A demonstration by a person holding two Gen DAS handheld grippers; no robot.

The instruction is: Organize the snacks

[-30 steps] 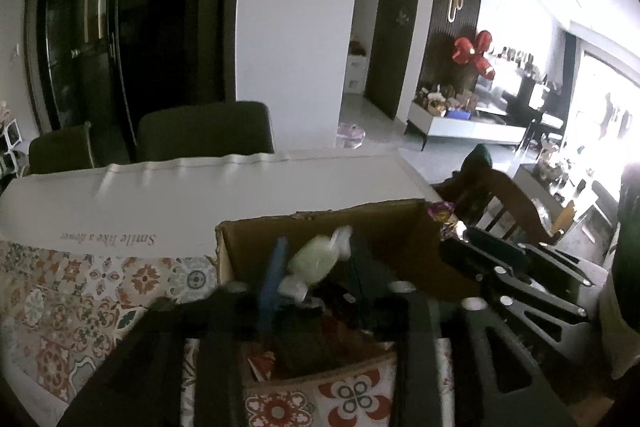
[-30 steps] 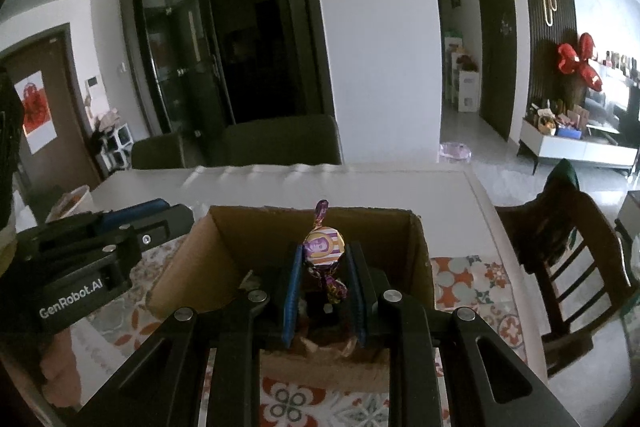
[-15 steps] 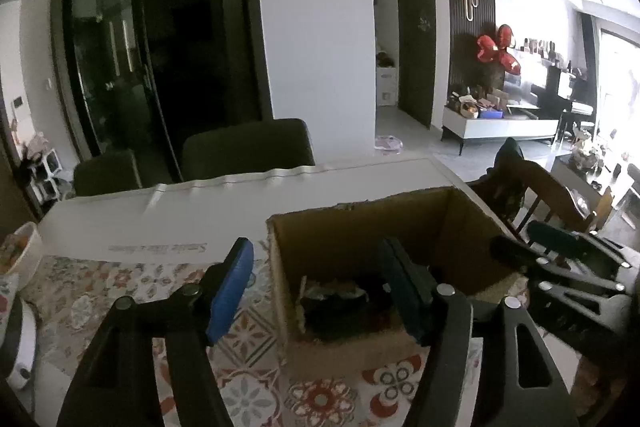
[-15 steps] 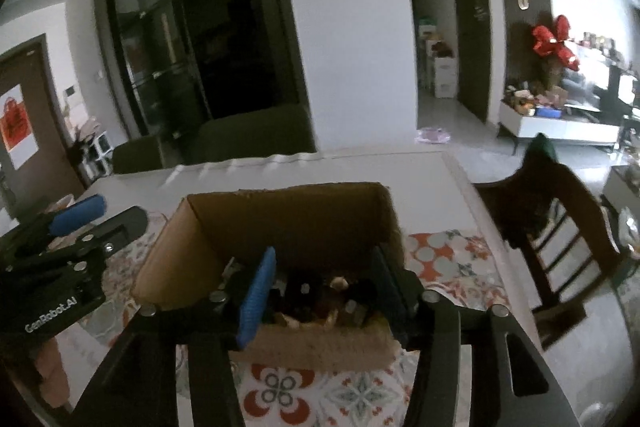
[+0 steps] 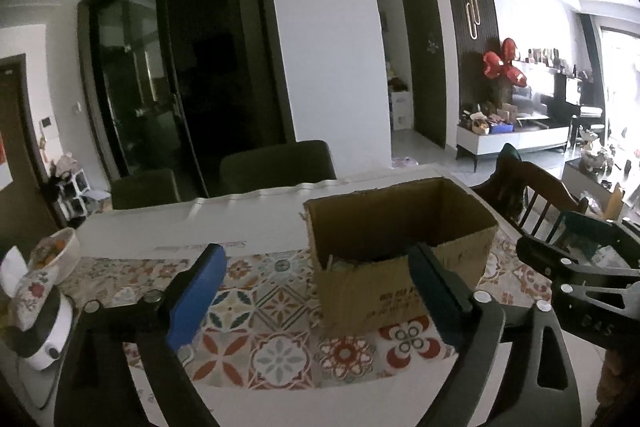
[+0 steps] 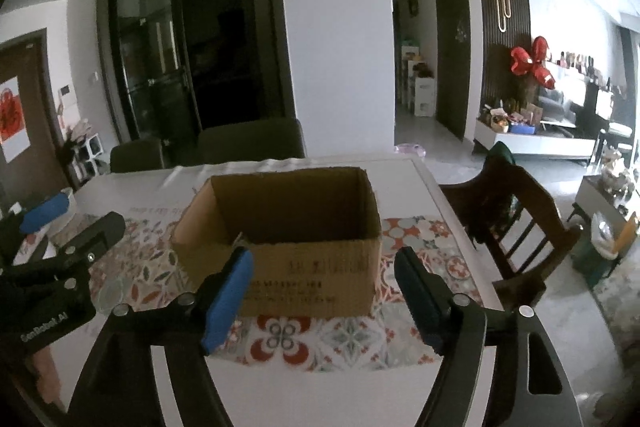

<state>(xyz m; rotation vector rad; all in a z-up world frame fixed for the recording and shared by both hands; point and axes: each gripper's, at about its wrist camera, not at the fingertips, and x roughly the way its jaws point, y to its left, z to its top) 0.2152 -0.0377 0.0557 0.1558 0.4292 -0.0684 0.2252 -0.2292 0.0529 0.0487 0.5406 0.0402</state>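
Observation:
An open cardboard box (image 5: 400, 223) (image 6: 288, 239) stands on a patterned mat (image 5: 260, 307) on the table. Only a pale scrap of its contents (image 5: 340, 261) shows over the near wall in the left wrist view. My left gripper (image 5: 316, 287) hovers in front of the box's left corner, its jaws opening wide with nothing between them. My right gripper (image 6: 324, 295) faces the box's front wall from a short distance, its jaws also opening and empty. Each gripper shows in the other's view: the right gripper (image 5: 580, 267) at the right edge, the left gripper (image 6: 52, 267) at the left.
A bowl (image 5: 56, 251) and a white appliance (image 5: 40, 331) under a floral cloth sit at the table's left end. Two dark chairs (image 5: 276, 159) stand behind the table. A wooden chair (image 6: 508, 219) stands at its right side. Bare white tabletop (image 5: 180, 223) lies beyond the mat.
The left gripper let go of a pale green wrapped sweet and the right gripper a purple one over the box. Both jaws widened and both grippers drew back from the box.

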